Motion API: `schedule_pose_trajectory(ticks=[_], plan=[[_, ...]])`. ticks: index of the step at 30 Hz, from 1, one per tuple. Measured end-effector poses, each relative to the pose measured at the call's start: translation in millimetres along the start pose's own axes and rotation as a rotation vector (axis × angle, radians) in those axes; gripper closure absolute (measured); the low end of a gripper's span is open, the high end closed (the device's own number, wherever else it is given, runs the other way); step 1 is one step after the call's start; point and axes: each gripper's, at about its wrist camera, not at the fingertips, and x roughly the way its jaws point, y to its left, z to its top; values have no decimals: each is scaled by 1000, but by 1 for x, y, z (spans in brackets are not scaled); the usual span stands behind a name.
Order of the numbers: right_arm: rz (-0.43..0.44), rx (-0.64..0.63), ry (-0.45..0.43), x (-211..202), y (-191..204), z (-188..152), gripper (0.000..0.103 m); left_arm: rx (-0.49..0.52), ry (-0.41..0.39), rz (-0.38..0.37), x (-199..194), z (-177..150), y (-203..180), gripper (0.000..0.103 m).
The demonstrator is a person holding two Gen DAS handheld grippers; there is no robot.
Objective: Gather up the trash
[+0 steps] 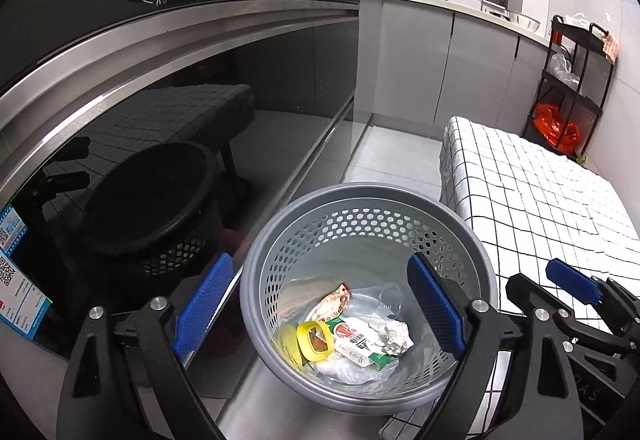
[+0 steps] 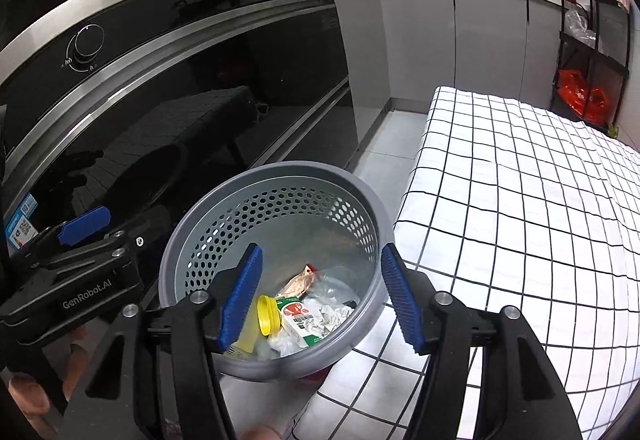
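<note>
My left gripper (image 1: 320, 308) and right gripper (image 2: 320, 300) hover, fingers apart and empty, over the grey bin (image 1: 288, 224) of trash (kitchen floor (image 1: 396, 155), between oven (image 1: 200, 87) and checked table (image 1: 540, 191)).

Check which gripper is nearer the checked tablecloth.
Right. The right gripper hovers at the tablecloth side of the bin; the left gripper is across the bin, beside the black oven door.

Basket (image 1: 476, 252) on floor between oven front (image 1: 180, 127) at left and cloth-covered counter (image 1: 540, 191) at right. Trash inside basket: carton (image 1: 356, 340), crumpled paper (image 1: 396, 336), lid ring (image 1: 316, 340), plastic film. Shelf rack (image 1: 568, 87) behind counter.
</note>
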Motion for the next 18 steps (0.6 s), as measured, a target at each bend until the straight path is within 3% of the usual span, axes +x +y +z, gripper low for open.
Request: schedule_pose_trajectory(ticks=[10, 18], plan=[[-32, 18, -16, -6, -2, -1, 32, -1, -15, 6, -5, 1, 1, 10], [-38, 21, -13, -5, -1, -1, 31, 0, -17, 8, -5, 0, 2, 8]])
